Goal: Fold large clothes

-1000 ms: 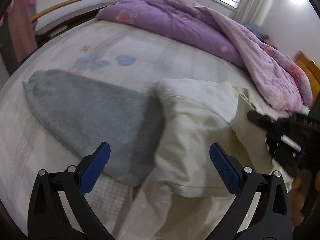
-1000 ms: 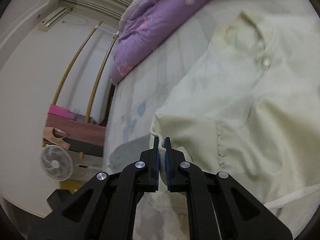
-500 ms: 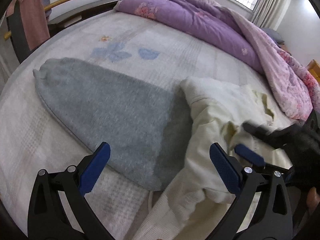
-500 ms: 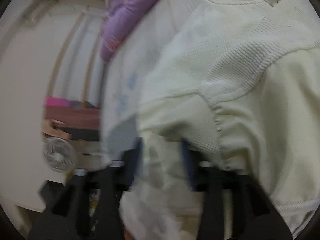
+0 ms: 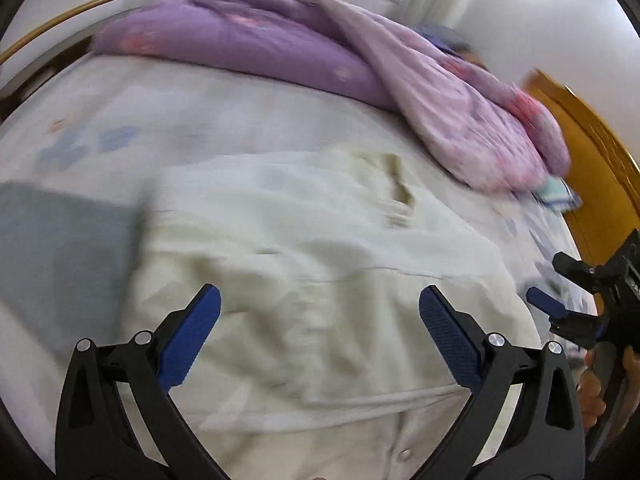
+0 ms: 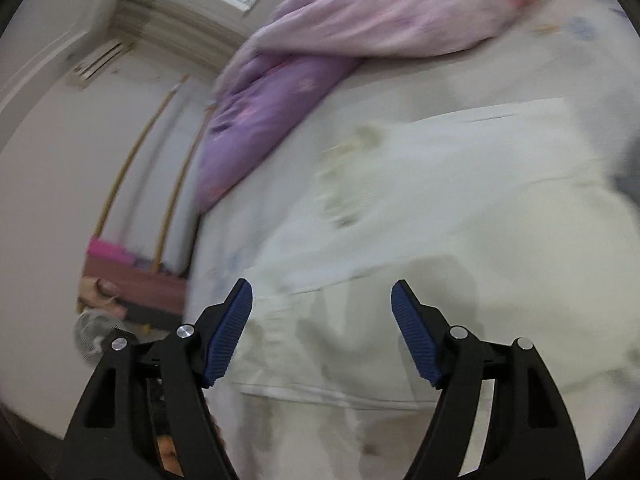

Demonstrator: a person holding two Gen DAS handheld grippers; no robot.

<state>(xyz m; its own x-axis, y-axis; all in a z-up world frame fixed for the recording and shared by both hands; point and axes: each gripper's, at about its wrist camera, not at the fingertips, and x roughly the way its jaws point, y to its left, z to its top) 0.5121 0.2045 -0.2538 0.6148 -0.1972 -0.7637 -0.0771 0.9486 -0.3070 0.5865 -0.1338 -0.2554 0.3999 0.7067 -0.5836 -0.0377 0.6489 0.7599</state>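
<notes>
My left gripper (image 5: 320, 332) hangs over the cream cardigan (image 5: 320, 264) with its blue pads (image 5: 448, 336) spread wide and nothing between them. The cardigan lies flat on the pale patterned bedsheet (image 5: 168, 120), its neckline (image 5: 396, 184) towards the quilt and its small buttons (image 5: 404, 454) near the bottom edge of my left view. To its left a grey garment (image 5: 60, 248) lies on the sheet, its edge meeting or tucked under the cream fabric; the blur keeps me from telling which. A purple and pink floral quilt (image 5: 360, 64) is heaped along the far side of the bed.

My right gripper (image 6: 322, 330) is released too: its jaws have just been opening, and the cream fabric (image 6: 440, 240) lies below the parted pads, not pinched. From the left view I see that gripper (image 5: 560, 292) off the right edge of the cardigan, with fingers (image 5: 590, 396) of my hand behind it. A wooden headboard (image 5: 592, 168) stands at the right, and by the wall are a clothes rack (image 6: 132, 152) and a small fan (image 6: 94, 336)
</notes>
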